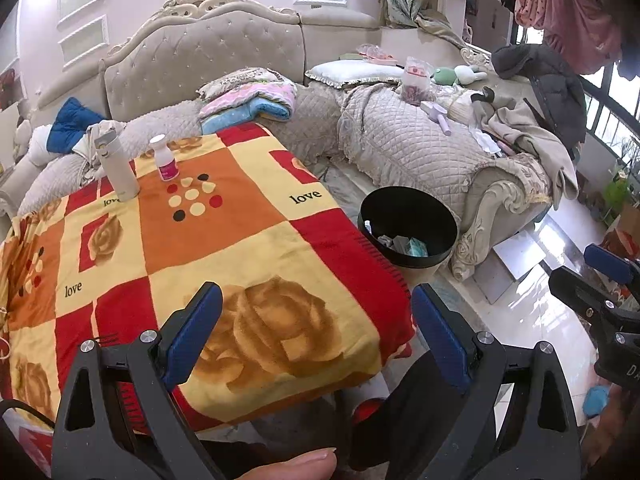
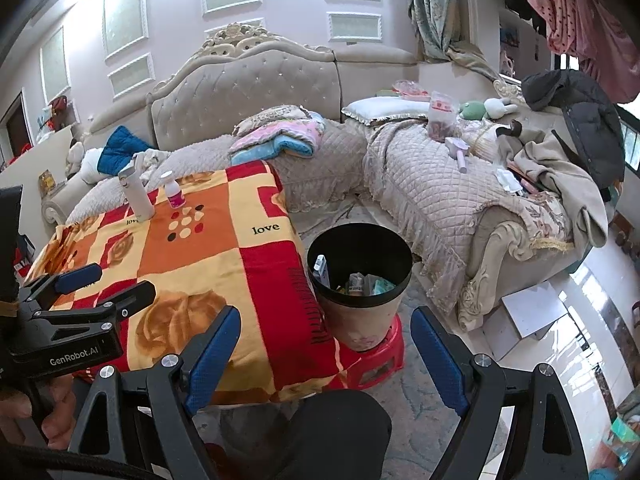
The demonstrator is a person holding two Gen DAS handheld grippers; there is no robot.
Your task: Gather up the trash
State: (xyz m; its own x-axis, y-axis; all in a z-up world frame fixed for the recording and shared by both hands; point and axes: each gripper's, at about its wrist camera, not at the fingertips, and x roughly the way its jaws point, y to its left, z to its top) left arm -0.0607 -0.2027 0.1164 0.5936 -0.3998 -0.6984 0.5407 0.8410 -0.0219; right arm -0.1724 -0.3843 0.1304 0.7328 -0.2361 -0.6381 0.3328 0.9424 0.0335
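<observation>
A black-rimmed trash bin (image 1: 408, 226) (image 2: 360, 268) stands on a red stool (image 2: 376, 354) right of the blanket-covered table (image 1: 224, 248) (image 2: 208, 256), with several pieces of trash inside. My left gripper (image 1: 316, 312) hovers open over the table's near edge, nothing between its blue pads. Near the bin and the table corner, my right gripper (image 2: 326, 334) is open and empty too. A white bottle (image 1: 117, 168) (image 2: 137, 194) and a small pink-labelled bottle (image 1: 165, 162) (image 2: 173, 192) stand at the table's far side.
A quilted grey sofa (image 1: 420, 148) (image 2: 440, 192) with clothes, toys and a pillow wraps around behind and to the right. A white box (image 2: 528, 312) lies on the shiny floor at right. A dark knee (image 2: 340, 432) sits below the grippers.
</observation>
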